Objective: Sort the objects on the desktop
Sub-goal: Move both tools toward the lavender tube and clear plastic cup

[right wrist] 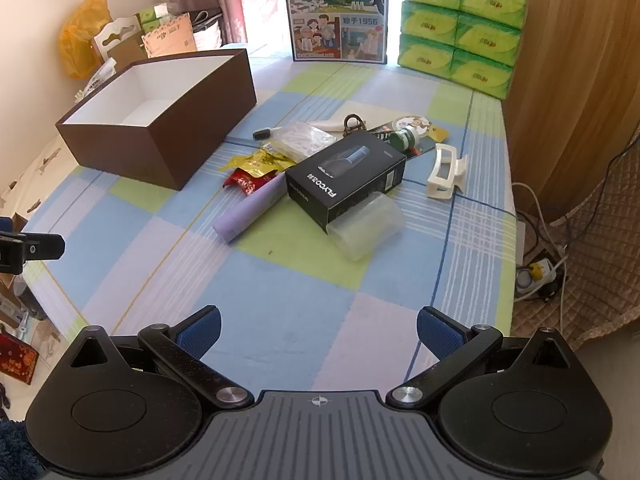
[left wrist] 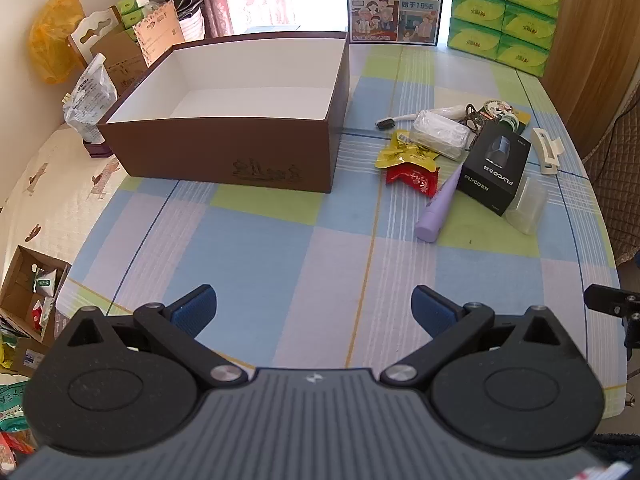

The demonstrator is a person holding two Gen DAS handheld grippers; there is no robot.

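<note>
On the checked table (right wrist: 280,292), one brown box (right wrist: 160,132), six tissue packs (right wrist: 460,28), both hand-held grippers (left wrist: 314,312) (right wrist: 318,332) wide apart, empty.

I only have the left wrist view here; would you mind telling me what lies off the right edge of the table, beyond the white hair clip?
Observer: On the floor beside the table there is a power strip with white cables running to it.
Operator: Thank you. Is the right gripper holding anything?
Observer: No, the right gripper is open with nothing between its fingers, low over the near part of the table.
Operator: And the white hair clip, is it touching the black box?
Observer: No, the white hair clip lies apart from the black box, with bare cloth between them.
</note>
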